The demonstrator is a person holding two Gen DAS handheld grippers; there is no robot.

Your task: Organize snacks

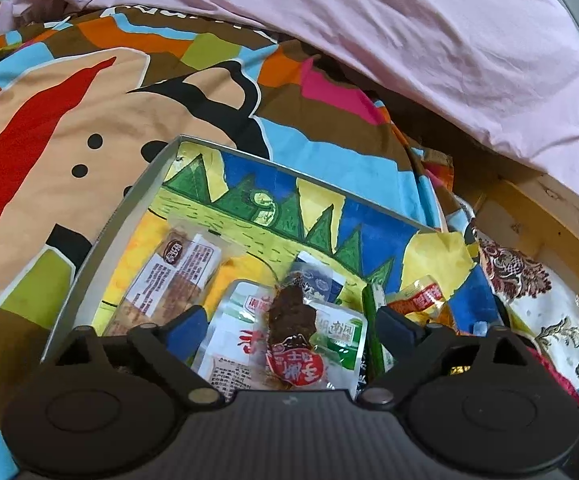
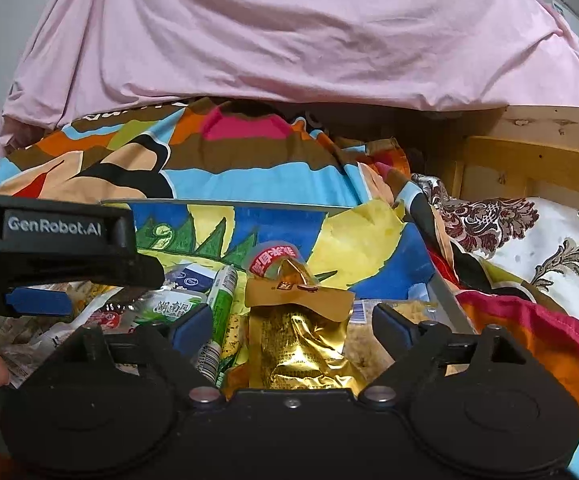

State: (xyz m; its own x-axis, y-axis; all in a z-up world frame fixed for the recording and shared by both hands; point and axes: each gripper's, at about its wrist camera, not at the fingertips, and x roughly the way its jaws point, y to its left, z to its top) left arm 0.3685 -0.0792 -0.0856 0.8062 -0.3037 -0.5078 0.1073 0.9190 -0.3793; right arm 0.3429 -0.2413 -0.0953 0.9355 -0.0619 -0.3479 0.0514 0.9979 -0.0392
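From your left wrist, the left gripper (image 1: pixel 289 326) stands wide, holding nothing, above snack packets (image 1: pixel 289 332) already lying in the box (image 1: pixel 101 236). From your right wrist, the right gripper (image 2: pixel 291 326) also gapes empty over a gold packet (image 2: pixel 297 344); the sorting looks nearly done.

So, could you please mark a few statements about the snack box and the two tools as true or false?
1. The snacks lie in a box with a coloured drawing inside. True.
2. The left tool is clamped shut on a packet. False: it stands open over the meat-snack packet.
3. A gold foil packet lies between the right tool fingers. True.
4. The box sits on a bare wooden table. False: on a colourful bedsheet.
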